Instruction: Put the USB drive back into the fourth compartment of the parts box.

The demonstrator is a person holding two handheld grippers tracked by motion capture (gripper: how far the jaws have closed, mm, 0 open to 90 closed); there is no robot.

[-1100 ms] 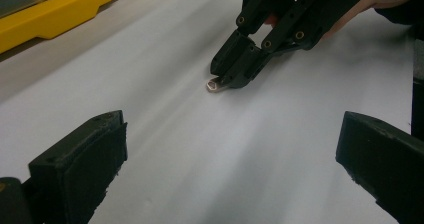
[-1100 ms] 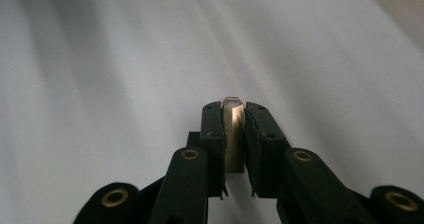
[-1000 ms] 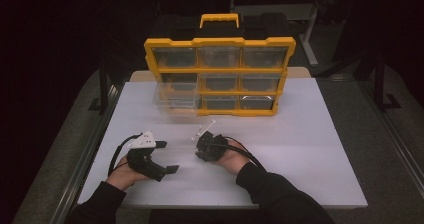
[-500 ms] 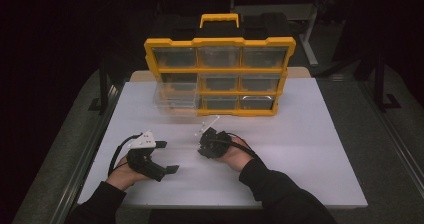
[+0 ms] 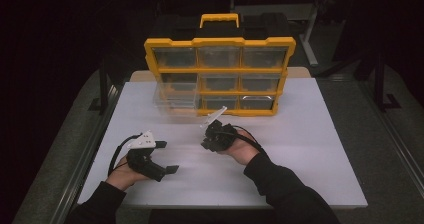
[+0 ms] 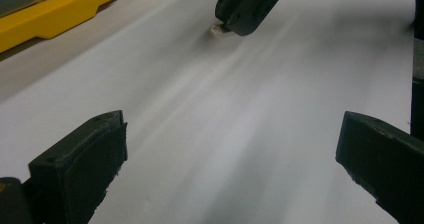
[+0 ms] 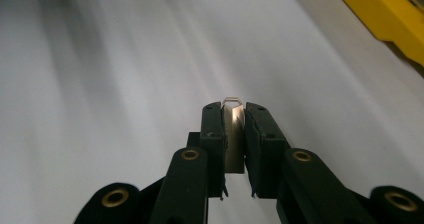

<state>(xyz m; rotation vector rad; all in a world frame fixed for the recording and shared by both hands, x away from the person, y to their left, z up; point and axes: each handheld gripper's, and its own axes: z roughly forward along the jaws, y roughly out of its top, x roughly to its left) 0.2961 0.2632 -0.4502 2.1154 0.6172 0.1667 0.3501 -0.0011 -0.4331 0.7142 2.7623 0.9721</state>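
Carrying the small flat silvery metal piece [image 7: 233, 134], keep your right claw [image 7: 233, 115] clamped firmly on it and steer toward the clear plastic drawer [image 5: 176, 100] pulled from the yellow organiser [image 5: 220, 76] ahead; your left claw [image 5: 167, 156] rests apart on the white desk [image 5: 310, 149].

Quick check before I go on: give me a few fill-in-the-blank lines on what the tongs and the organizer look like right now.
1. The right tongs are shut on a small, thin ____ piece.
2. The left tongs stand ____, with nothing between their jaws.
3. The frame of the organizer is coloured ____.
4. A clear drawer sticks out of the organizer on its ____ side in the high view.

Missing words: metal; open; yellow; left
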